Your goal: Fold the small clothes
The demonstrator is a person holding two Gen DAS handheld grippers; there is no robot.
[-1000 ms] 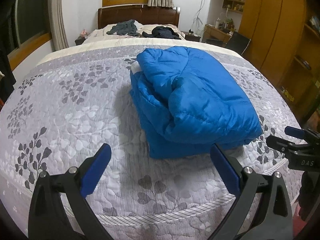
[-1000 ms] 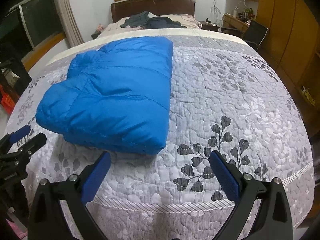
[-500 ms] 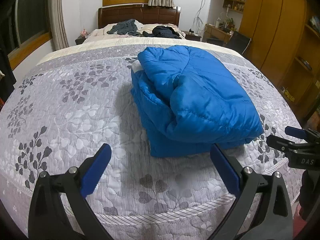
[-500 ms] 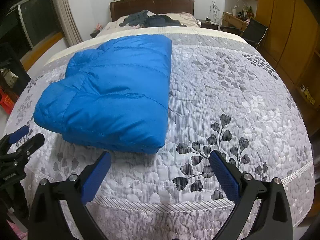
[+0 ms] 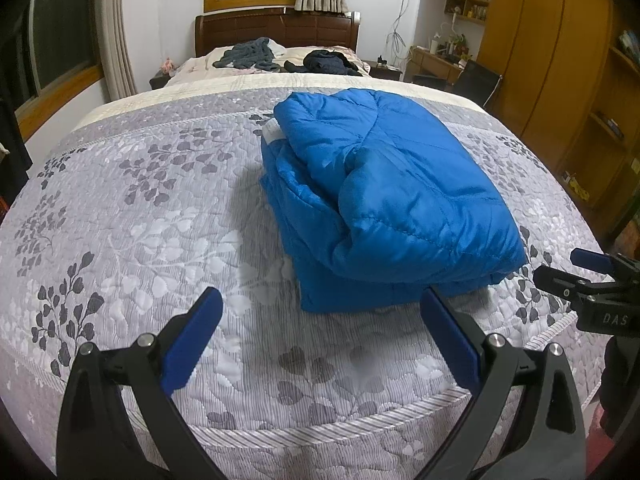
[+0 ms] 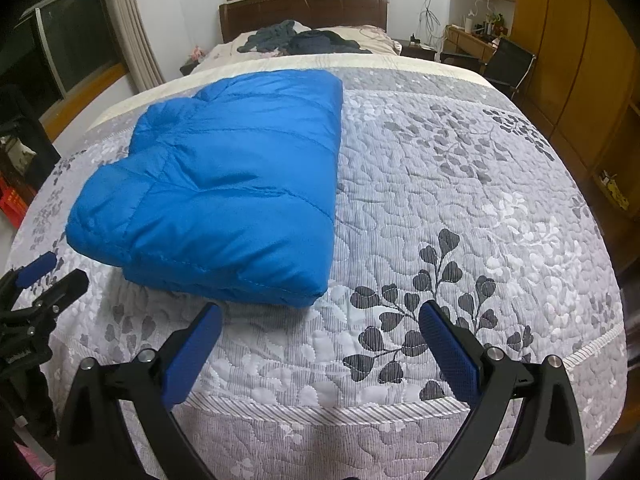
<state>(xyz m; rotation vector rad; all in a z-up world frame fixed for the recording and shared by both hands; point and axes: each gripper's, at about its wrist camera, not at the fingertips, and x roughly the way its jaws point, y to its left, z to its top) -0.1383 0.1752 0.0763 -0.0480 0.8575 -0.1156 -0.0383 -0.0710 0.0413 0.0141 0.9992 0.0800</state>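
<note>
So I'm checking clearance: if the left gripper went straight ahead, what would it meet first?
Most likely the near edge of the folded blue jacket; the open left gripper has only bare bedspread before it.

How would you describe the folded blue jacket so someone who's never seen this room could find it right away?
Start at the big bed under its grey leaf-print quilt. Near the foot end, just beyond both open grippers, lies the blue jacket, a puffy quilted bundle folded into a thick rectangle. It is the only bright blue item; the dark clothes sit crumpled far off by the headboard.
</note>
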